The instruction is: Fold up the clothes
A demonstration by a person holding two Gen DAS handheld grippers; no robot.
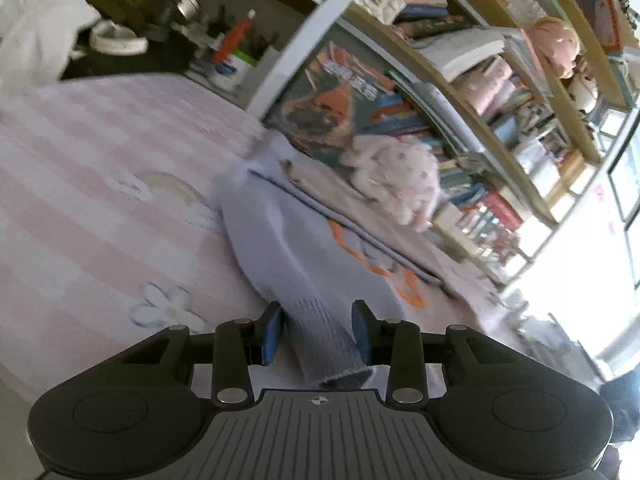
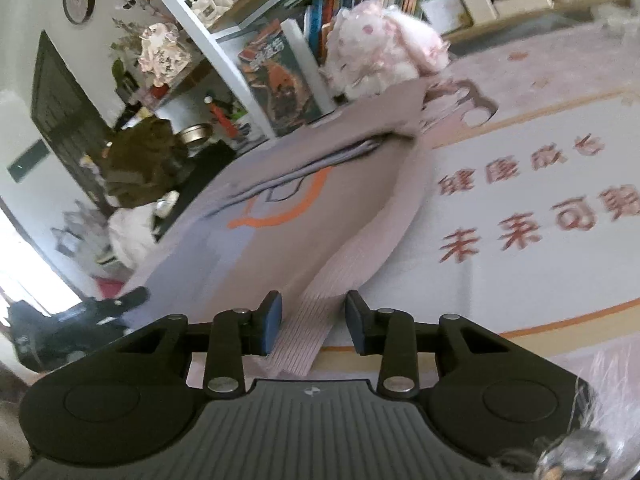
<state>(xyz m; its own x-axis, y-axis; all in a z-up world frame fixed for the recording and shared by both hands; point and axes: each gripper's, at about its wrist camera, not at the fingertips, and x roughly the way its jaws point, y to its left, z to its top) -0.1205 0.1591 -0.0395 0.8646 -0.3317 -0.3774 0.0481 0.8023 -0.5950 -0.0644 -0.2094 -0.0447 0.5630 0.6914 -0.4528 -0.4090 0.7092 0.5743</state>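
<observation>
A pale lavender sweatshirt (image 1: 320, 216) with an orange print lies spread on the bed; it also shows in the right wrist view (image 2: 280, 208). One ribbed sleeve cuff (image 1: 328, 344) runs between the blue pads of my left gripper (image 1: 318, 334), whose jaws stand apart around it. The other ribbed cuff (image 2: 304, 328) runs between the pads of my right gripper (image 2: 314, 326), also apart around it. Neither pair of pads visibly presses the cloth.
The bed has a pink striped sheet (image 1: 100, 152) with flowers and a white blanket (image 2: 520, 240) with red characters. A pink plush toy (image 2: 380, 52) sits at the bed's far edge against a crowded bookshelf (image 1: 500, 100). A cluttered desk (image 1: 160, 40) stands beyond.
</observation>
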